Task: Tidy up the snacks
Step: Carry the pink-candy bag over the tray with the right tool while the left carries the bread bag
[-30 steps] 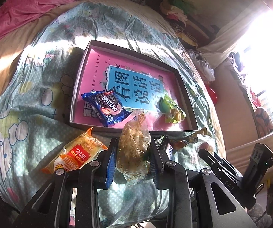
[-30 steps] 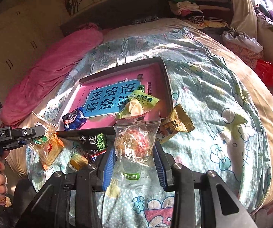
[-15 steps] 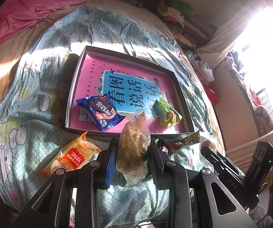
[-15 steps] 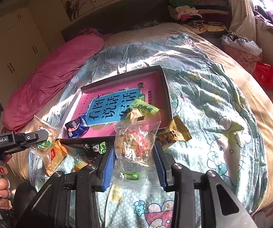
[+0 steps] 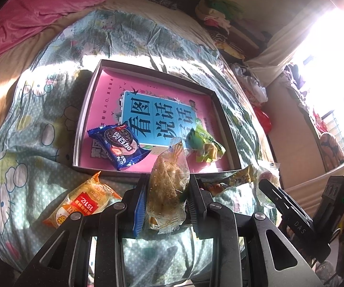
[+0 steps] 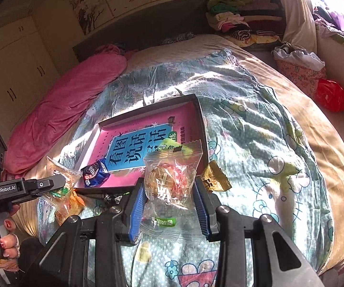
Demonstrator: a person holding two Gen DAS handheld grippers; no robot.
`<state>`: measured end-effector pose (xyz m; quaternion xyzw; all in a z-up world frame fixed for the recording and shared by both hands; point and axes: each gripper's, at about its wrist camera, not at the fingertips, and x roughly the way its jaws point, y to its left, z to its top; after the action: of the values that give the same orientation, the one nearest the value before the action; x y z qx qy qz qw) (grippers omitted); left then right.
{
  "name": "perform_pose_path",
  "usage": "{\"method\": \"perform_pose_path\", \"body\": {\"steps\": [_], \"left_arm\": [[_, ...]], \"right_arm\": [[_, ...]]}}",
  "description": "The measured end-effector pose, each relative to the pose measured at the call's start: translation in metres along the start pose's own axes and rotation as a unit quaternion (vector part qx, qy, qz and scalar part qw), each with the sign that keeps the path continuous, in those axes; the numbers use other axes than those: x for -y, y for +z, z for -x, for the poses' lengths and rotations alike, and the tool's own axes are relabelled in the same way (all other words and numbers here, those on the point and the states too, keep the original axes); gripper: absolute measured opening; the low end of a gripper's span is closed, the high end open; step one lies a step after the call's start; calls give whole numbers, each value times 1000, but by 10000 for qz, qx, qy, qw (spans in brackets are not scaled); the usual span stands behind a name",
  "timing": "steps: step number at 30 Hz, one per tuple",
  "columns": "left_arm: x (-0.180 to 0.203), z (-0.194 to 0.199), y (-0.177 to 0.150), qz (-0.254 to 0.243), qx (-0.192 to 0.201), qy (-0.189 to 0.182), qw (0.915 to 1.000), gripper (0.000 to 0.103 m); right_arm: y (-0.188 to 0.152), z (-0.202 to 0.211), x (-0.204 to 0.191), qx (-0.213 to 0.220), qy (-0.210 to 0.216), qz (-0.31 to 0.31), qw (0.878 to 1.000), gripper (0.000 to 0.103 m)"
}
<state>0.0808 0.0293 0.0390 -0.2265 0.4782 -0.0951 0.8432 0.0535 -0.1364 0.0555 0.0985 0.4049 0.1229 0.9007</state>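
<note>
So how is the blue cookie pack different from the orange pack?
The blue cookie pack lies inside the box, on its pink lining; the orange pack lies outside it on the bedspread, near the box's front edge. The blue one shows a dark round cookie; the orange one has a red label with white print. Both are sealed, lying flat, and held by neither gripper.

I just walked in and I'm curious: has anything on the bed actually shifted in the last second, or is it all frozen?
Nothing visibly changed. The left tongs stay shut on the clear packet of brown crumbly snack, the right tongs on the clear packet of red-and-yellow snack. The blue cookie wrapper and green packet lie as before in the pink-lined shallow box.
</note>
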Motion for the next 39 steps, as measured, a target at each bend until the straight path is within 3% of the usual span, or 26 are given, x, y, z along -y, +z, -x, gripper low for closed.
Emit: {"method": "perform_pose_path", "body": {"steps": [39], "left_arm": [[17, -31, 36, -321, 43, 186, 9993, 32]], "right_arm": [[27, -31, -1, -77, 4, -59, 10000, 39]]}}
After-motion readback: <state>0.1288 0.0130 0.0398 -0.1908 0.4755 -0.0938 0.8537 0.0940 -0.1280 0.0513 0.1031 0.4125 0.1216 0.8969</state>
